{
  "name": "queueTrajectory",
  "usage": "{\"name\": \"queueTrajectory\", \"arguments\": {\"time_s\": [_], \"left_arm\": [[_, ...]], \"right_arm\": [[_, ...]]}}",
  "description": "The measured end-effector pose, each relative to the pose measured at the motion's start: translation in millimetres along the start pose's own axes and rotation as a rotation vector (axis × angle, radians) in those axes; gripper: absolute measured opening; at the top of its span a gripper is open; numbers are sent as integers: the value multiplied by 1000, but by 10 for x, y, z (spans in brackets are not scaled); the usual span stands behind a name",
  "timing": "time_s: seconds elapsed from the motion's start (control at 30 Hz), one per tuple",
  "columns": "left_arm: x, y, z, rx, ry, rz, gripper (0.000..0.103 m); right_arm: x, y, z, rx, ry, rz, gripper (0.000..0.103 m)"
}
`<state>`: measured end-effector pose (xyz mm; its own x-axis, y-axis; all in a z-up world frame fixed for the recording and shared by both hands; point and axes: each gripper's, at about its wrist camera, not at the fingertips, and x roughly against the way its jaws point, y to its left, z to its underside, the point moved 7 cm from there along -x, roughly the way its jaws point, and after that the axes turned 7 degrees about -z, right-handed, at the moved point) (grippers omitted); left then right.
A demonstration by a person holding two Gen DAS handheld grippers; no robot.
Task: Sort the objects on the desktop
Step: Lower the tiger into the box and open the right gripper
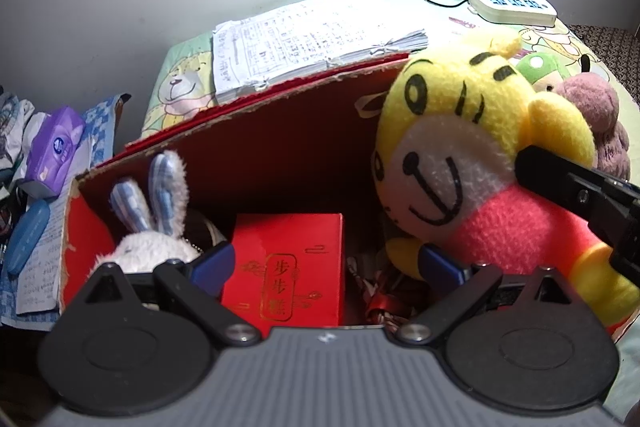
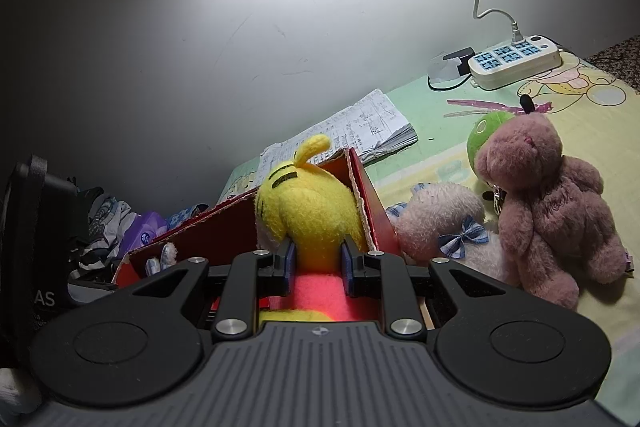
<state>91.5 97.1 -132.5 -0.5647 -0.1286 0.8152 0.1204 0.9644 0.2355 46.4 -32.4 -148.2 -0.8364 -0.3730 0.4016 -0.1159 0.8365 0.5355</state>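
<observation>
A yellow tiger plush (image 1: 472, 147) in a pink shirt hangs over the right end of a red cardboard box (image 1: 256, 131). My right gripper (image 2: 318, 267) is shut on the tiger plush (image 2: 312, 211) at its neck; it shows in the left wrist view (image 1: 568, 187) coming in from the right. My left gripper (image 1: 324, 263) is open and empty above the box. Inside the box lie a white rabbit plush (image 1: 152, 223) with blue checked ears and a small red gift box (image 1: 288, 267). A mauve bear (image 2: 552, 211), a pale pink plush (image 2: 444, 219) and a green plush (image 2: 486, 135) sit on the desk to the right.
A stack of handwritten papers (image 1: 312, 39) lies behind the box. A white power strip (image 2: 516, 61) with a cable sits at the back right by the wall. A purple tissue pack (image 1: 56, 151), a blue case (image 1: 28, 243) and clutter lie left of the desk.
</observation>
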Motion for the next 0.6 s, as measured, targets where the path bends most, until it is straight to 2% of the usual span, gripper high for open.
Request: {"name": "queueTrajectory", "arguments": {"time_s": [0.3, 0.37, 0.43, 0.6], "left_arm": [[-15, -7, 3, -7, 8, -13, 99], [-20, -12, 9, -10, 11, -17, 99], [-26, -16, 11, -13, 14, -19, 99], [-35, -25, 12, -19, 20, -22, 99]], "right_arm": [[32, -11, -18, -38, 10, -21, 24], [47, -16, -25, -44, 9, -24, 26], [78, -25, -33, -42, 2, -9, 33], [115, -61, -29, -56, 7, -37, 33]]}}
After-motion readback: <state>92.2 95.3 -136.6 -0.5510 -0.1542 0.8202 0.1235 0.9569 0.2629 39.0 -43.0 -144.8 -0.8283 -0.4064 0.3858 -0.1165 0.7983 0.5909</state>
